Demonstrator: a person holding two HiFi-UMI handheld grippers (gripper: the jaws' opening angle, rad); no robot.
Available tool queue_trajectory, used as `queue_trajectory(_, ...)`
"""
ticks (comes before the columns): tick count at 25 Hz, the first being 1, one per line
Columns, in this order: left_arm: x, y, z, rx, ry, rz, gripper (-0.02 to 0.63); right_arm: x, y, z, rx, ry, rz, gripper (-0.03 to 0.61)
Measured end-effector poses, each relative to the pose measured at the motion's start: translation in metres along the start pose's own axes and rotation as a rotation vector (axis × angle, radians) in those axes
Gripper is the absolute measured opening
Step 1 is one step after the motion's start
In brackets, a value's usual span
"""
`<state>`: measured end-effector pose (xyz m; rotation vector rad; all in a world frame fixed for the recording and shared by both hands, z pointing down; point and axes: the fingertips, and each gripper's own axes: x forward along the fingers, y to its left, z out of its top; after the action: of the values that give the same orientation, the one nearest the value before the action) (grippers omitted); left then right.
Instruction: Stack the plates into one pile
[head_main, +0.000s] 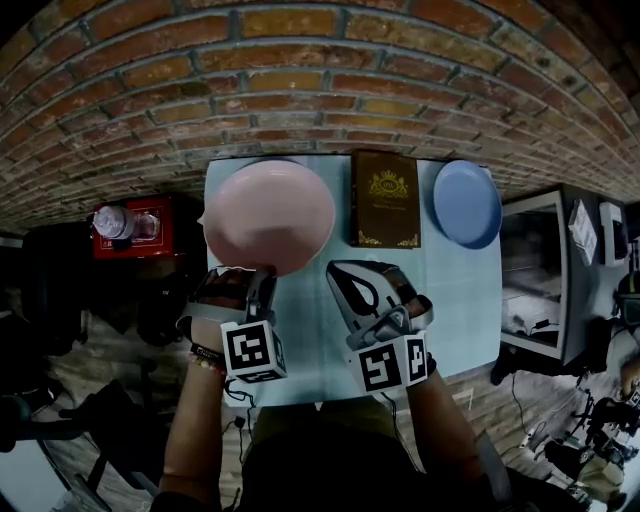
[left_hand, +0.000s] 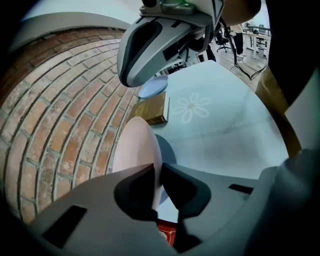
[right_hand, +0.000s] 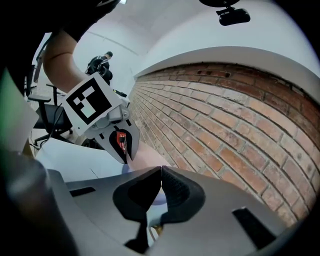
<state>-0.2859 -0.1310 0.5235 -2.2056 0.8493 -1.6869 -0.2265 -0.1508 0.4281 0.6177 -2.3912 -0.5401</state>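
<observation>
Stacking not done yet: pink plate (head_main: 270, 215) tilted over left end of worktop (head_main: 460, 300), near rim clamped in left claw (left_hand: 156, 175). Beside it, right claw (right_hand: 161, 175) closed on nothing. At far right, blue plate (head_main: 466, 203) lies flat; brown box (head_main: 385, 198) between the two plates.

No words or numbers can be read: the brown box (head_main: 385, 198) carries a gold crest with print too small to make out, and the cubes on the left gripper (head_main: 262, 278) and right gripper (head_main: 343, 272) show only black-and-white square markers.
</observation>
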Motion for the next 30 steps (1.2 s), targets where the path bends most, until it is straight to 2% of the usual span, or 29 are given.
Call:
queue_trajectory(9,0.014,-0.025,-0.017,0.009,0.021,-0.063,0.043,0.005,0.010,-0.002,-0.010,0.028,0.006,0.034)
queue_trajectory(17,0.019,-0.034,-0.017,0.009,0.018,-0.060,0.044,-0.001,0.013,0.004,-0.006,0.041,-0.015,0.034)
queue_trajectory(22,0.018,-0.033,-0.010,0.000,-0.019,-0.048,0.043,-0.006,0.019,0.007,-0.028,0.054,-0.016,0.034)
queue_trajectory(30,0.024,-0.054,-0.015,0.028,-0.006,-0.098,0.043,-0.018,0.022,0.007,-0.043,0.081,-0.030,0.034)
